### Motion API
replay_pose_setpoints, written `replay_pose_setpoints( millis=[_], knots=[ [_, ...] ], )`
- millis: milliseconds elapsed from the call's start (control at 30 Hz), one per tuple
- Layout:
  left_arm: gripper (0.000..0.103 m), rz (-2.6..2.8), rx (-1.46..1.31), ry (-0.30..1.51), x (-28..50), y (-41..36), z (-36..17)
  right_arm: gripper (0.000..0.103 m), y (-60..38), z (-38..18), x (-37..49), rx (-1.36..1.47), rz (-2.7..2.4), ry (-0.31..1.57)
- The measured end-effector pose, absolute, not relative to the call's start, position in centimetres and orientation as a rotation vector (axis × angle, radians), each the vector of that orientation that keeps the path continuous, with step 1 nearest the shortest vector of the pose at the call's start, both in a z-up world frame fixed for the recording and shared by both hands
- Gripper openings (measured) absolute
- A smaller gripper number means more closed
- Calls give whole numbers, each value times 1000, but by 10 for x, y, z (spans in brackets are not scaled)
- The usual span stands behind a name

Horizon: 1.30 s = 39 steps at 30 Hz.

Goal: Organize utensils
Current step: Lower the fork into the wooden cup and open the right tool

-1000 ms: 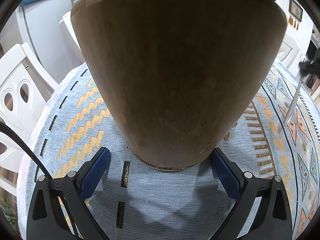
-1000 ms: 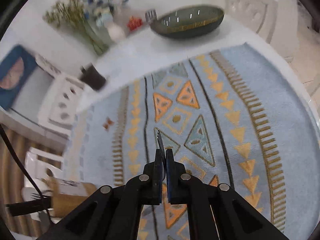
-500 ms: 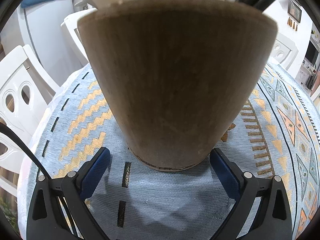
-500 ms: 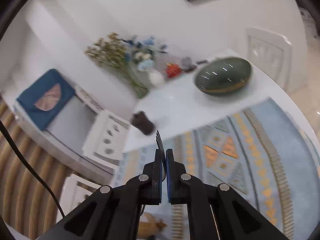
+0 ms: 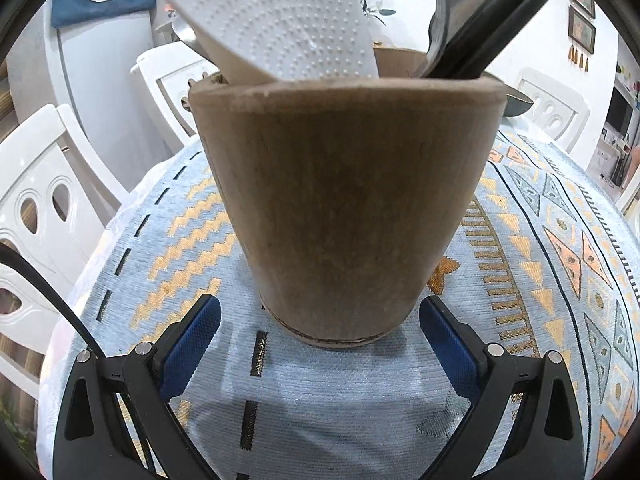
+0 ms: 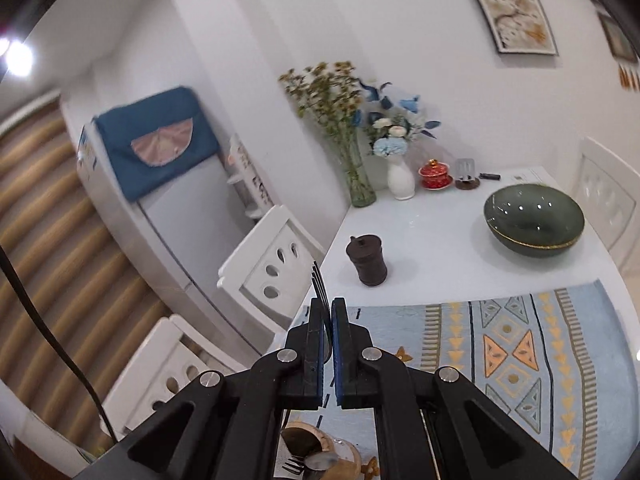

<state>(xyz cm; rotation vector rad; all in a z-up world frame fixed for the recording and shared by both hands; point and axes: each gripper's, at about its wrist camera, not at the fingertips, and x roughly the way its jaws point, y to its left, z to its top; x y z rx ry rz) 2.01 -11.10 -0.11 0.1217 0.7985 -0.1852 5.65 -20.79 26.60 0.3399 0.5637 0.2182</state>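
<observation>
No writing reads anywhere; left tongs (image 5: 320,344) gape beside the wooden holder (image 5: 344,208), right tongs (image 6: 327,320) clench a fork (image 6: 320,284).

Fork (image 6: 320,286) handle hidden — pinched between pads (image 6: 316,344).
</observation>
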Motion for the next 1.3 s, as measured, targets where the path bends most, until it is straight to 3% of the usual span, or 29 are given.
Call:
replay_pose_setpoints(
  millis=[600, 733, 933, 1300],
  knots=[
    [100, -188, 110, 794, 22, -91, -3, 3, -147, 240, 56, 87, 180, 587],
    [100, -189, 111, 795, 22, -91, -3, 12, -147, 236, 61, 113, 238, 664],
    [100, -189, 111, 795, 22, -91, -4, 44, -165, 238, 53, 187, 251, 672],
    [100, -186, 110, 807, 27, -91, -2, 48, -209, 259, 8, 312, 213, 648]
  ],
)
